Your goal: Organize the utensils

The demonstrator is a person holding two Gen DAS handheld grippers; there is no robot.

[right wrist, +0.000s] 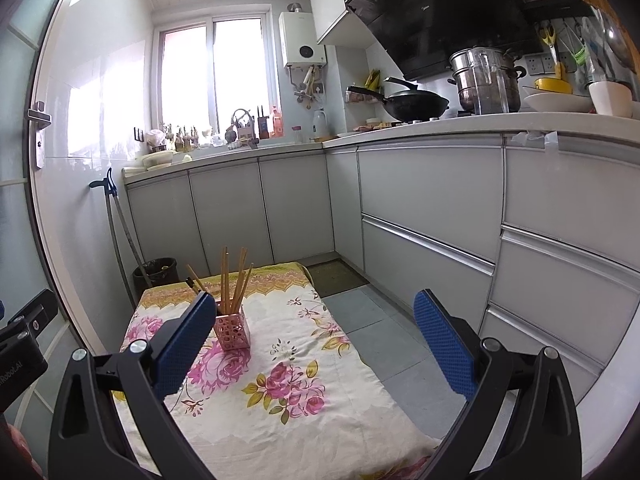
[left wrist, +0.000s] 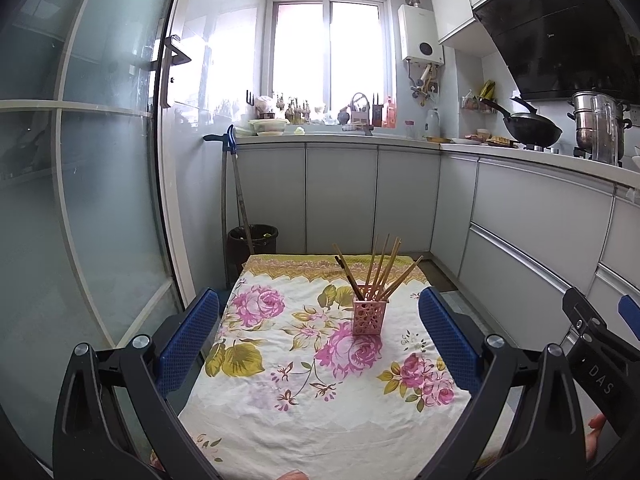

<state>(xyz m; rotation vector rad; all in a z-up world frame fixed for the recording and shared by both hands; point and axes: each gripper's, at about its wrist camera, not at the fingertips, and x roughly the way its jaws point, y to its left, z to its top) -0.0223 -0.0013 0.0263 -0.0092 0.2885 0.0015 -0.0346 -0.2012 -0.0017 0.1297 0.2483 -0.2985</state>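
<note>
Both grippers' jaws gape empty; beyond, pink holder (left wrist: 369,315) holds upright chopsticks (left wrist: 382,268).

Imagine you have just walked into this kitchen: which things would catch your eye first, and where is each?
First, the pink holder full of chopsticks, standing upright toward the far end of the flowered tablecloth. Next, the bright window on the back wall above the cluttered counter, and the black wok on the stove to the right. In the foreground, the left gripper and the right gripper are both open and empty.
</note>
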